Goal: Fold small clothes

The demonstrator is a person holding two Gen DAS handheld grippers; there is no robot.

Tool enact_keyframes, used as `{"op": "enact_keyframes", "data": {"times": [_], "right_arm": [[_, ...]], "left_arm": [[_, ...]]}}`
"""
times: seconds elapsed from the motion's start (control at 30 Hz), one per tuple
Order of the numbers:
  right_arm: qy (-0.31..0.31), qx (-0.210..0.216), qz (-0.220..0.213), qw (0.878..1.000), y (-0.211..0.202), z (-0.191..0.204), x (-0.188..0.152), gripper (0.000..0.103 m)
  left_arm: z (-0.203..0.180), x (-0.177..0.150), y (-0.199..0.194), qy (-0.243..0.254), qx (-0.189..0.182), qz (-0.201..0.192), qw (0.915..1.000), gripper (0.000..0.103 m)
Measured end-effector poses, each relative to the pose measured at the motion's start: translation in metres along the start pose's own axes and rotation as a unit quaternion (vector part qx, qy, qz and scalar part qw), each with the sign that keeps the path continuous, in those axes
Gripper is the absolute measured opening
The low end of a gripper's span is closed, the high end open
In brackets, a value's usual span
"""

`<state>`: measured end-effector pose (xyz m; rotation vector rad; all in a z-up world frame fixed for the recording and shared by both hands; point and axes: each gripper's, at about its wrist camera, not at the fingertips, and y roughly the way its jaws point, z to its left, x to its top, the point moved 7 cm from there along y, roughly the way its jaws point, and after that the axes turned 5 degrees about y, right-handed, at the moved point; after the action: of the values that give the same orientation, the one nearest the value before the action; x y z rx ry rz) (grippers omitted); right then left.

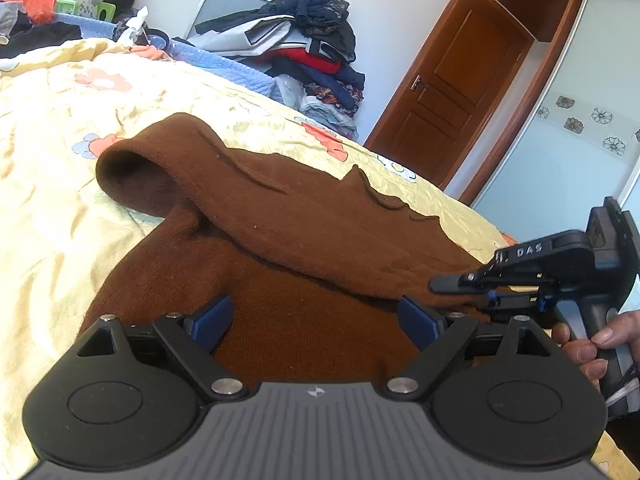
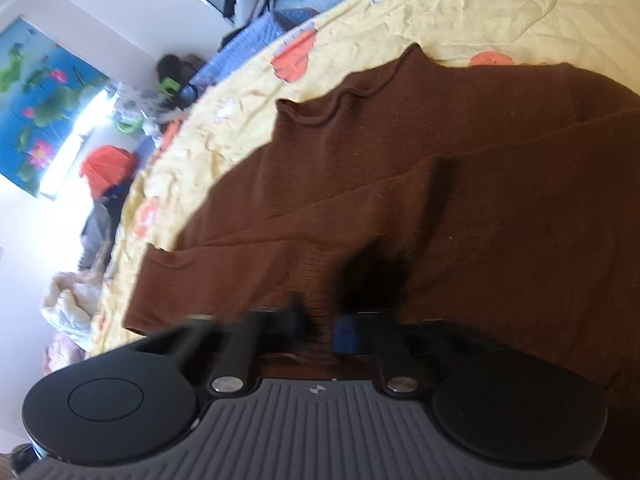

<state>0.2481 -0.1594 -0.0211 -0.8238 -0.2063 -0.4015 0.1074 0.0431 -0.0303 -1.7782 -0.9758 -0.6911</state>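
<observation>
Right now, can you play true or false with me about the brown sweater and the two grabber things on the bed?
1. The brown sweater lies on a yellow flowered bedspread. True.
2. The left gripper has its fingers squeezed together. False: they stand wide apart over the sweater, pinching nothing.
3. The right gripper reaches in at the sweater's edge, with a hand on its handle. True.
4. The sweater is spread out perfectly flat. False: one part is folded over the rest, and the fold forms a rounded loop at one end.
5. The wooden door behind the bed is painted white. False: it is brown wood.
6. A pile of clothes sits beyond the bed. True.
</observation>
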Motion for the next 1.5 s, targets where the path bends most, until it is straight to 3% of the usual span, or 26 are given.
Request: {"op": "enact_keyframes", "data": {"times": [0.23, 0.43, 0.57, 0.7, 0.77, 0.83, 0.87, 0.93, 1.0, 1.03, 1.1, 1.13, 1.17, 1.23, 1.33, 1.4, 1.5], "right_arm": [[-0.028, 0.052, -0.073, 0.996, -0.065, 0.016, 0.038, 0.014], [0.02, 0.01, -0.11, 0.994, -0.121, -0.058, 0.065, 0.014], [0.046, -0.027, -0.105, 0.993, -0.119, -0.103, 0.055, 0.014], [0.055, -0.038, -0.091, 0.994, -0.09, -0.114, 0.038, 0.015], [0.063, -0.036, -0.092, 0.993, -0.088, -0.114, 0.037, 0.023], [0.053, -0.046, -0.11, 0.991, -0.1, -0.108, 0.038, 0.044], [0.036, -0.068, -0.131, 0.988, -0.112, -0.101, 0.041, 0.062], [-0.013, -0.104, -0.188, 0.976, -0.131, -0.085, 0.045, 0.066], [-0.047, -0.089, -0.202, 0.974, -0.131, -0.065, 0.048, 0.067], [-0.058, -0.073, -0.19, 0.977, -0.123, -0.055, 0.044, 0.068], [-0.075, -0.054, -0.15, 0.984, -0.097, -0.042, 0.036, 0.072], [-0.081, -0.056, -0.129, 0.987, -0.082, -0.041, 0.031, 0.072], [-0.083, -0.064, -0.112, 0.988, -0.068, -0.043, 0.027, 0.073], [-0.087, -0.071, -0.105, 0.988, -0.051, -0.052, 0.021, 0.073], [-0.086, -0.05, -0.12, 0.988, -0.057, -0.055, 0.018, 0.073], [-0.09, -0.037, -0.123, 0.988, -0.062, -0.058, 0.016, 0.072], [-0.105, -0.039, -0.119, 0.987, -0.061, -0.055, 0.016, 0.074]], "left_arm": [[0.0, 0.001, 0.001, -0.003, -0.001, -0.001, 1.0, 0.091], [0.001, 0.001, 0.001, -0.005, -0.004, -0.001, 1.0, 0.093], [0.001, 0.0, 0.002, -0.002, -0.004, 0.0, 1.0, 0.093], [0.002, 0.006, -0.005, -0.006, 0.002, 0.002, 1.0, 0.093], [0.008, 0.024, -0.017, -0.032, -0.01, -0.003, 0.9994, 0.093], [0.025, 0.053, -0.028, -0.074, -0.026, -0.035, 0.9963, 0.094], [0.036, 0.068, -0.028, -0.09, -0.013, -0.043, 0.9949, 0.098], [0.06, 0.091, -0.01, -0.115, 0.02, -0.033, 0.9927, 0.1], [0.076, 0.101, 0.024, -0.119, 0.033, 0.008, 0.9923, 0.099], [0.083, 0.103, 0.042, -0.122, 0.046, 0.031, 0.991, 0.096], [0.085, 0.104, 0.07, -0.111, 0.049, 0.07, 0.9901, 0.067], [0.083, 0.102, 0.081, -0.099, 0.047, 0.089, 0.99, 0.039], [0.082, 0.1, 0.089, -0.089, 0.058, 0.105, 0.9888, 0.021], [0.075, 0.101, 0.093, -0.037, 0.087, 0.102, 0.9903, 0.014], [0.062, 0.114, 0.078, 0.058, 0.116, 0.047, 0.9904, 0.013], [0.064, 0.101, 0.093, 0.098, 0.131, 0.083, 0.983, 0.013], [0.06, 0.092, 0.086, 0.128, 0.137, 0.066, 0.9799, 0.02]]}}
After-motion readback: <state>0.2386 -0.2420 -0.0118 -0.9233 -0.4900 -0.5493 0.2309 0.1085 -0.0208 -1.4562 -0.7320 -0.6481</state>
